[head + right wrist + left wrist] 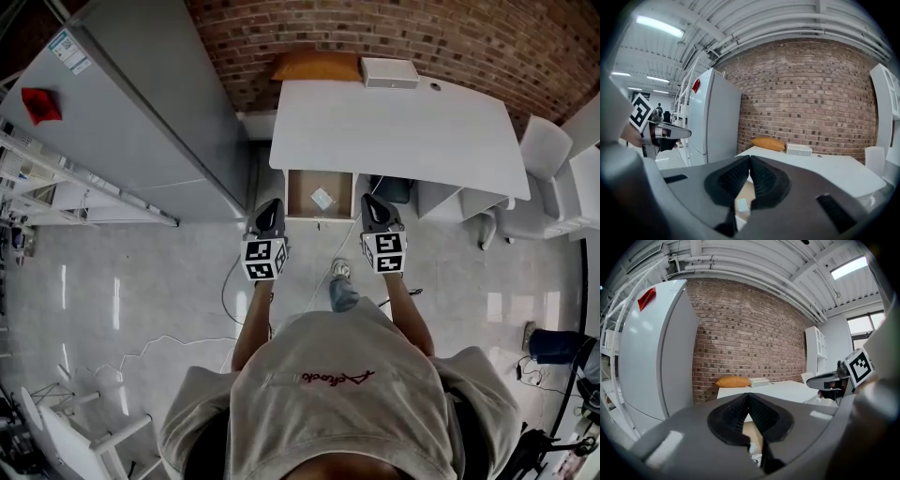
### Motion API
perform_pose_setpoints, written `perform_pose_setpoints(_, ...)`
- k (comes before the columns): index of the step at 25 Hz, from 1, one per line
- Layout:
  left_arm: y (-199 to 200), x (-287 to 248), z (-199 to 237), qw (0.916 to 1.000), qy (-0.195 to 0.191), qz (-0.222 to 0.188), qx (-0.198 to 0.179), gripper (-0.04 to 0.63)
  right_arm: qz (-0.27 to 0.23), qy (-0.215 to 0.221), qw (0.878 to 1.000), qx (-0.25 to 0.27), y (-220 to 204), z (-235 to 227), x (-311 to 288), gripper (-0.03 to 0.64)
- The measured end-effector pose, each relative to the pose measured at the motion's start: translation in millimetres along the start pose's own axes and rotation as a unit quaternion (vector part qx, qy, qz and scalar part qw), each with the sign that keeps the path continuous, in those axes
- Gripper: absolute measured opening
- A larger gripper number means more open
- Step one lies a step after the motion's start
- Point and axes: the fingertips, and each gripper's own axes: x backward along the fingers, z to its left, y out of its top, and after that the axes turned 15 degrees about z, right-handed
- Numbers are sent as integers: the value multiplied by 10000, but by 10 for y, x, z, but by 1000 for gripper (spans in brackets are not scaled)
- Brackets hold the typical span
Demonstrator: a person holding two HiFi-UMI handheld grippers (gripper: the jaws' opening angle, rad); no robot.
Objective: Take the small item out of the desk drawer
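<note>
Both grippers held out in front of the open drawer, small item inside it.
Left gripper (270,206) and right gripper (373,202) sit side by side just short of the drawer (300,195), which is pulled out from under the white bench (403,131). Both sets of jaws are clenched together at the tips, nothing between them. The small item (322,198), pale and flat, lies on the drawer floor, apart from both grippers. Orange cushion (317,66) and white box (389,72) sit at the back of the bench by the brick wall (450,37); grey fridge (141,112) stands left of the bench.
</note>
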Motion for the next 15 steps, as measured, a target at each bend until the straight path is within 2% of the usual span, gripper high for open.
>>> perform_pose_setpoints(15,778,-842,162,9989,447,-106,-9,9,-246,455,9985,204,646,-711,-844,12)
